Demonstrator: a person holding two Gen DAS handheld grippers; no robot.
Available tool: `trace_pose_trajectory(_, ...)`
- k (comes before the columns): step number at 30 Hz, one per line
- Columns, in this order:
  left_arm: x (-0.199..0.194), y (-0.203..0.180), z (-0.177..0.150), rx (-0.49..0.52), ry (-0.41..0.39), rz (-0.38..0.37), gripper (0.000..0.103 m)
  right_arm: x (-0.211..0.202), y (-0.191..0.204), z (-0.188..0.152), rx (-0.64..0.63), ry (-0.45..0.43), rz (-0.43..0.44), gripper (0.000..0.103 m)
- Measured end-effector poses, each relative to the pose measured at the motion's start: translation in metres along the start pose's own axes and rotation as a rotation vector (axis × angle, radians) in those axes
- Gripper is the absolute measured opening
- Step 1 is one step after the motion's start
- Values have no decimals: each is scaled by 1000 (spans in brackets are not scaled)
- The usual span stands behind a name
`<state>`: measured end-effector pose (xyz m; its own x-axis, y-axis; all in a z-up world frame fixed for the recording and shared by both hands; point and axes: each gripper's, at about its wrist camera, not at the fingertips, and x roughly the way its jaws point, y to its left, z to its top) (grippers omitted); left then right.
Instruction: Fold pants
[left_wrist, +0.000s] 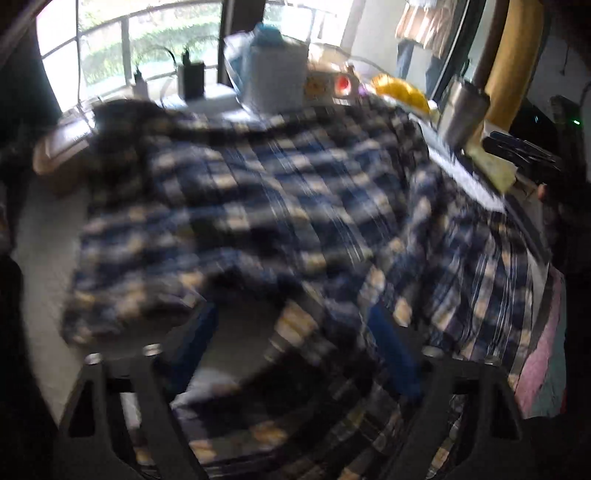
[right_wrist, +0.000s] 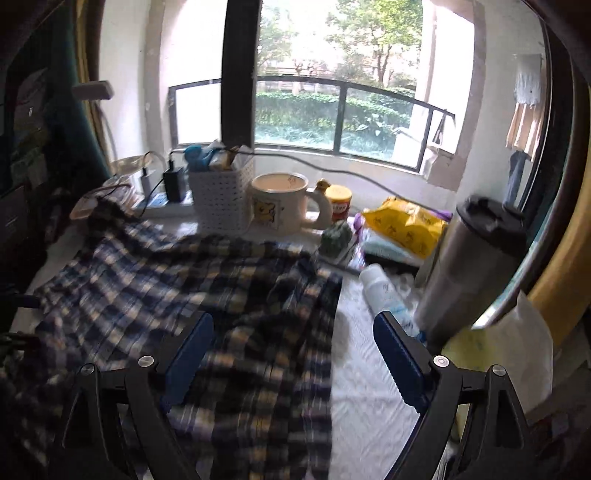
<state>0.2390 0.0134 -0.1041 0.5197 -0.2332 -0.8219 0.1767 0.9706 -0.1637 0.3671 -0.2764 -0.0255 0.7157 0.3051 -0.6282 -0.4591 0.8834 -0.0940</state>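
Observation:
The blue, white and tan plaid pants (left_wrist: 258, 192) lie spread and rumpled over the white table cover (left_wrist: 44, 236); the left wrist view is motion-blurred. My left gripper (left_wrist: 295, 332) hangs over their near part with its jaws apart. Cloth lies between the blue pads (left_wrist: 391, 343), and bare table shows beside the left pad. In the right wrist view the pants (right_wrist: 184, 280) fill the left half of the table. My right gripper (right_wrist: 295, 343) stands wide open above their right edge, its pads touching nothing.
Along the window sill stand a white basket (right_wrist: 221, 195), a large cartoon mug (right_wrist: 280, 201), a small red tin (right_wrist: 340, 203) and a charger (right_wrist: 175, 182). At the right are a yellow bag (right_wrist: 406, 225), a white bottle (right_wrist: 380, 288) lying down and a steel tumbler (right_wrist: 469, 269).

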Motion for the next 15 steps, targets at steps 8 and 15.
trace_pose_trajectory(8,8,2,-14,-18,6,57,12,-1,6,-73,-36,170,85,61)
trace_pose_trajectory(15,1,33,14,-21,-70,191,6,-7,11,-107,-27,203,80,16)
